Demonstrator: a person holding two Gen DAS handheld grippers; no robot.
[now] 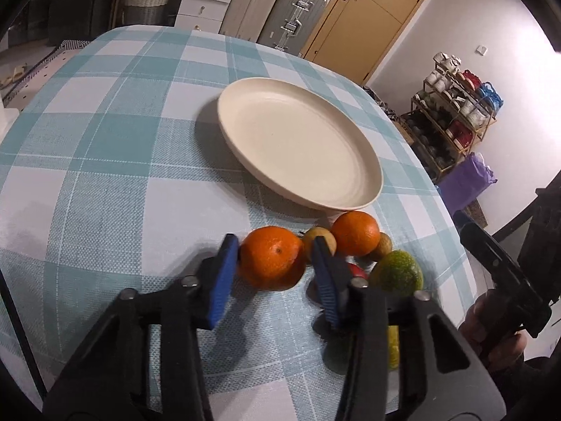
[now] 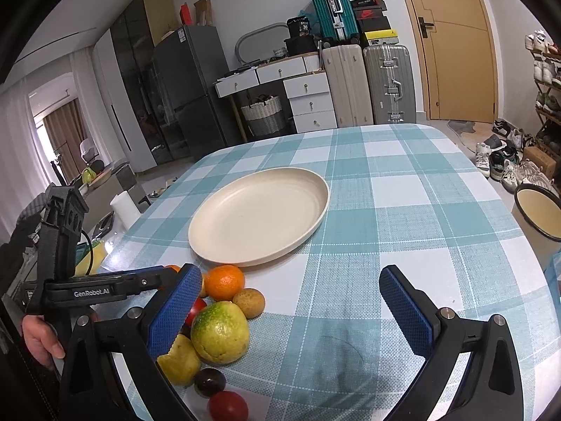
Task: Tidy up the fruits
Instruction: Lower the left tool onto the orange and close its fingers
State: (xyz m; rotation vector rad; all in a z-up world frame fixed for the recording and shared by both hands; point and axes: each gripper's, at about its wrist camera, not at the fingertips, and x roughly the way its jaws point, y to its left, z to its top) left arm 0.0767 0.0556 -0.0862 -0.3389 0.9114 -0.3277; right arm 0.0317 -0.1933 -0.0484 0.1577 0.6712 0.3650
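Note:
My left gripper is shut on an orange that rests on the checked tablecloth, with a blue pad against each side of it. Just behind lie a second orange, two small brown fruits, a red fruit and a green-yellow citrus. The cream plate beyond them holds nothing. In the right wrist view my right gripper stands open above the cloth, its left pad over the pile: orange, green-yellow citrus, lemon, dark fruit, tomato.
The plate sits mid-table, just past the fruit. A cream pot stands off the table's right edge. A hand holds the left gripper's handle at the left. Suitcases, drawers and a shoe rack line the room behind.

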